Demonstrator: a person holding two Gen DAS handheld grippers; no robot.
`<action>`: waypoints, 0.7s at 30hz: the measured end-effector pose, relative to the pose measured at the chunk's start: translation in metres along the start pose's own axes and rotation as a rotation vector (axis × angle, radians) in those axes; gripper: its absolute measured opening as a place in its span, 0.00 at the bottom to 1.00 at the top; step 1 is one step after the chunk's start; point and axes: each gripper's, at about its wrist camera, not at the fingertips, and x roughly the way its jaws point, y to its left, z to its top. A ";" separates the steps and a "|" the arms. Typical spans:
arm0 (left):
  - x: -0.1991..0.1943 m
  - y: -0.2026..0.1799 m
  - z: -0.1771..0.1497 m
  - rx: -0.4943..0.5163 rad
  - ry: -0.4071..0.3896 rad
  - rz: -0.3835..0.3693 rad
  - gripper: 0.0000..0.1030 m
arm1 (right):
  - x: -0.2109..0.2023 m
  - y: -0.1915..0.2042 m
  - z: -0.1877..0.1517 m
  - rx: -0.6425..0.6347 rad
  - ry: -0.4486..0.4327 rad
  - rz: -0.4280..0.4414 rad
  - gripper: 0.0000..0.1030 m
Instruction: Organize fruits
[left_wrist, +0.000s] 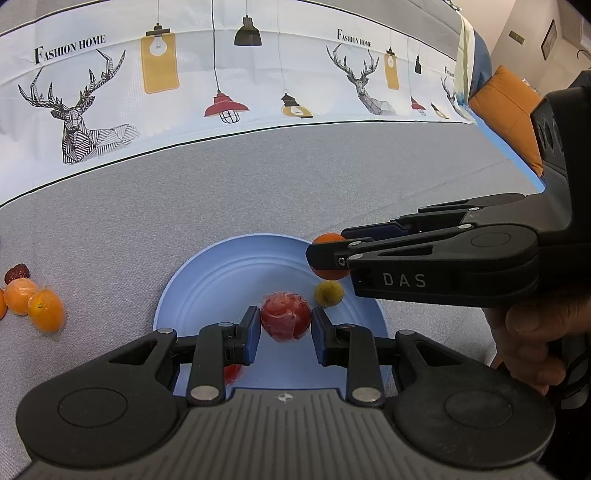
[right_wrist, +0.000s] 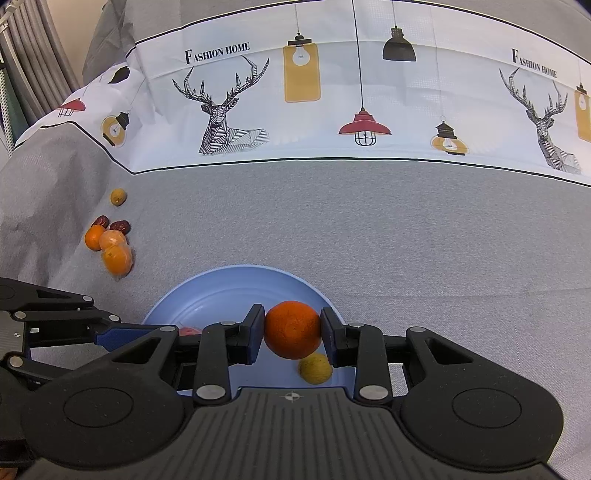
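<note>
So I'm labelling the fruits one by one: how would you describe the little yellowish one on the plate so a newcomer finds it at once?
Start at the blue plate on the grey cloth. Over its right side the right gripper pinches an orange, and just below that lies the small yellow fruit on the plate. It is dull yellow and rough, smaller than the orange and than the wrapped red fruit.

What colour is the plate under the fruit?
Light blue plate, a plain surface with faint concentric rings; the left wrist view shows it best.

Bare grey cloth (right_wrist: 406, 229) beyond crowded blue plate (right_wrist: 207, 295)
</note>
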 end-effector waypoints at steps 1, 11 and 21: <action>0.000 0.000 0.000 0.000 0.000 0.001 0.31 | 0.000 0.000 0.000 0.000 0.000 0.000 0.33; 0.001 -0.001 -0.001 0.004 0.000 -0.004 0.31 | 0.000 0.001 0.000 0.000 0.000 0.000 0.33; 0.001 -0.001 -0.002 0.003 -0.002 -0.005 0.31 | 0.001 0.001 0.000 -0.005 0.000 0.001 0.33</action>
